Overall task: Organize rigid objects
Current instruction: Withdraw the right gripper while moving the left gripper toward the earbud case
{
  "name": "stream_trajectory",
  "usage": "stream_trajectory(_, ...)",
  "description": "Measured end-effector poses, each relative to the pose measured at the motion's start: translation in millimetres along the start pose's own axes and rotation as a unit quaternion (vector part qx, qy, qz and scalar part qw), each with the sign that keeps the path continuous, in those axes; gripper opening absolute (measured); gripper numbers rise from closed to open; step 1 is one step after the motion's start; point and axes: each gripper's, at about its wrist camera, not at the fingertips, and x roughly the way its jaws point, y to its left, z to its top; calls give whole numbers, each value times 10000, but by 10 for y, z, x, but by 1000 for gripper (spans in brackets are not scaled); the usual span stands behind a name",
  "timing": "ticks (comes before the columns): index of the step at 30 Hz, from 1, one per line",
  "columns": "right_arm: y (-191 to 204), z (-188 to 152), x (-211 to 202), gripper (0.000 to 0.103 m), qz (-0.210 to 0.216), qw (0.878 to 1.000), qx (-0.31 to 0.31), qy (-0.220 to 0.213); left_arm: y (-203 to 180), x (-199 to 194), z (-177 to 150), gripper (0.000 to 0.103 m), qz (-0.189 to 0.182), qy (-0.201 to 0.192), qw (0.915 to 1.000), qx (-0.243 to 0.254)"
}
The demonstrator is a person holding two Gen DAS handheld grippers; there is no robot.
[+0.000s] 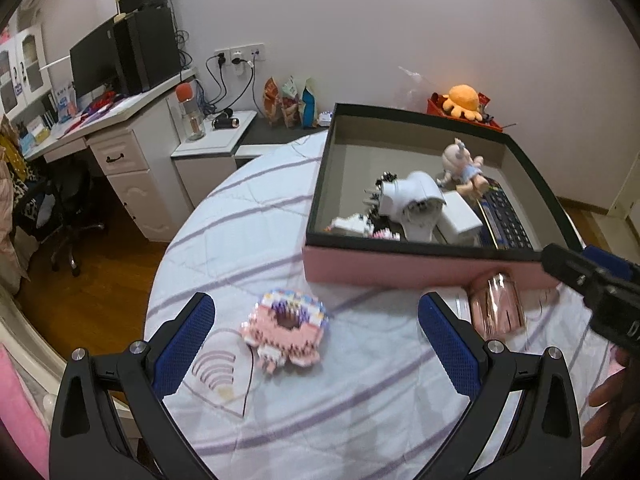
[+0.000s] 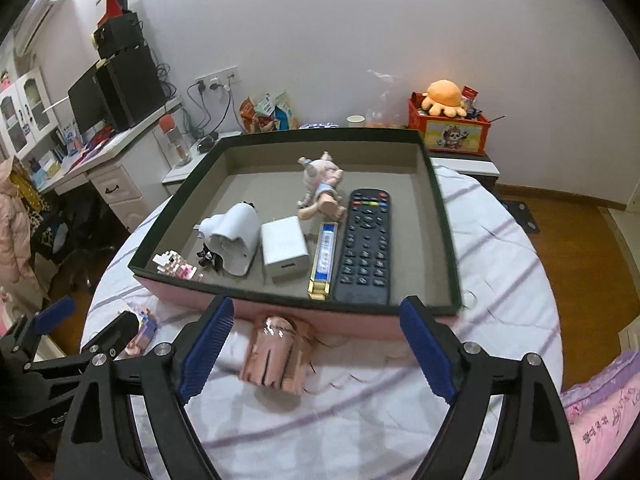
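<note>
A pink and white brick-built ring (image 1: pixel 286 330) lies on the striped tablecloth, just ahead of my left gripper (image 1: pixel 316 312), whose jaws are open and touch nothing. A glossy pink cup-like piece (image 2: pixel 276 354) lies on its side against the pink box's wall (image 2: pixel 360 322). It sits between the fingers of my right gripper (image 2: pixel 316 314), which is open with both pads clear of it. Inside the box are a black remote (image 2: pixel 366 246), a white charger (image 2: pixel 284 252), a white plug-like block (image 2: pixel 232 240), a small doll (image 2: pixel 322 192), a blue and gold bar (image 2: pixel 324 258) and a small brick figure (image 2: pixel 176 266).
The round table's edge (image 1: pixel 160 272) drops to a wood floor on the left. A white desk with a monitor (image 1: pixel 94 62) stands beyond it. Behind the box sits a red bin (image 2: pixel 448 132) holding an orange plush (image 2: pixel 444 98). A hand (image 1: pixel 608 400) shows at the right edge.
</note>
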Motion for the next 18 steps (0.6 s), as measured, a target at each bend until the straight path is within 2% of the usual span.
stream_trajectory(10,-235,-231,-165,86,-25,9994,342,28,-51,-19,-238,103,-15,161,9998,71)
stream_trajectory(18,-264,-289,-151,86,-37,9991,407,77,-101,23,-297,103,-246,230,9994,121)
